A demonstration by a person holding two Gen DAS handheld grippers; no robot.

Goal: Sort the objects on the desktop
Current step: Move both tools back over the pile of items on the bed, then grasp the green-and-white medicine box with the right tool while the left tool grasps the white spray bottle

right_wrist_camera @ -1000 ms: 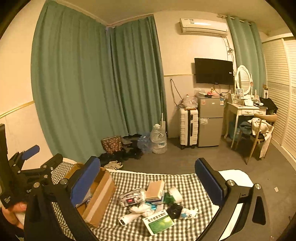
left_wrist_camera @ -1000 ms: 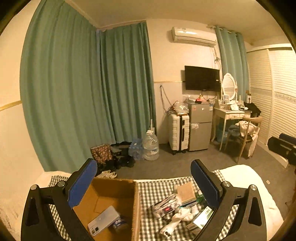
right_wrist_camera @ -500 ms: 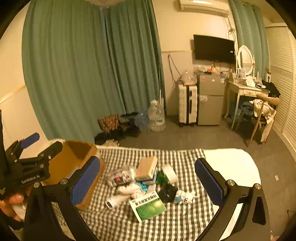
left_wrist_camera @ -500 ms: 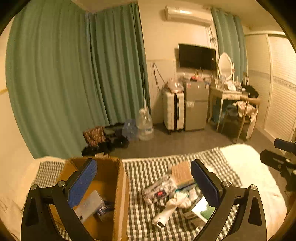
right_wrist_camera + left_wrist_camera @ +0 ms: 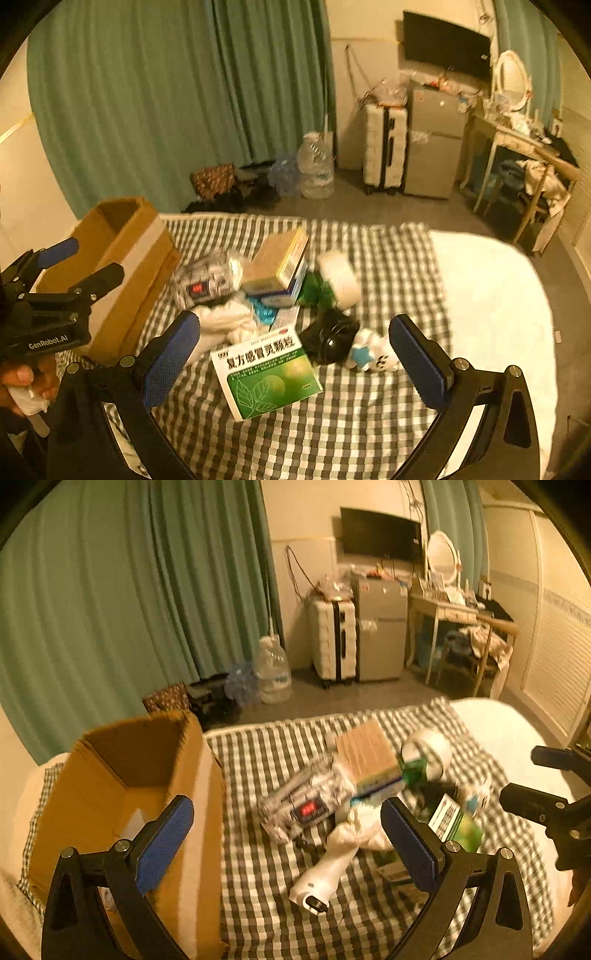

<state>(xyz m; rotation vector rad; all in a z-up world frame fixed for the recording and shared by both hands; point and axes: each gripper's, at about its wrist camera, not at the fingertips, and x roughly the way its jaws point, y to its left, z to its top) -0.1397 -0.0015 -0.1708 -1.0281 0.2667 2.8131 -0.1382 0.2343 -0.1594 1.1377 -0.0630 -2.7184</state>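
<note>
Grippers first, nearest the lenses. Left gripper [image 5: 286, 836], jaws wide apart and holding nothing, poised above the checked cloth [image 5: 258, 878], one blue pad [image 5: 166, 842] over the rim of the cardboard box [image 5: 122, 775], the other over the pile. Right gripper [image 5: 293, 352], jaws likewise spread wide and empty, framing a green-and-white medicine box [image 5: 267, 374] lying flat on the cloth. Seen also from each other's camera: left gripper at the left edge of the right view, held in a hand [image 5: 26, 380]; right gripper at the right edge of the left view.

Just beyond the pads, a heap of mixed things in the middle of the cloth: a white handheld device [image 5: 325, 875] nearest, crumpled white fabric [image 5: 225, 321], a black crumpled item [image 5: 328, 339], a small white-and-blue plush toy [image 5: 373, 356]. Farther in, a clear plastic package with a red label [image 5: 306, 805], a brown-topped box stacked on another box [image 5: 277, 260], something green [image 5: 314, 291], and a white roll [image 5: 340, 277] touching the pile's far side.

Cardboard box standing open to the left of the heap, a pale item partly visible inside; contents otherwise hidden.

Beyond the bed: water jug [image 5: 316, 166], white suitcase [image 5: 384, 146], small fridge [image 5: 434, 144], green curtains [image 5: 166, 92], wall TV [image 5: 445, 44].
</note>
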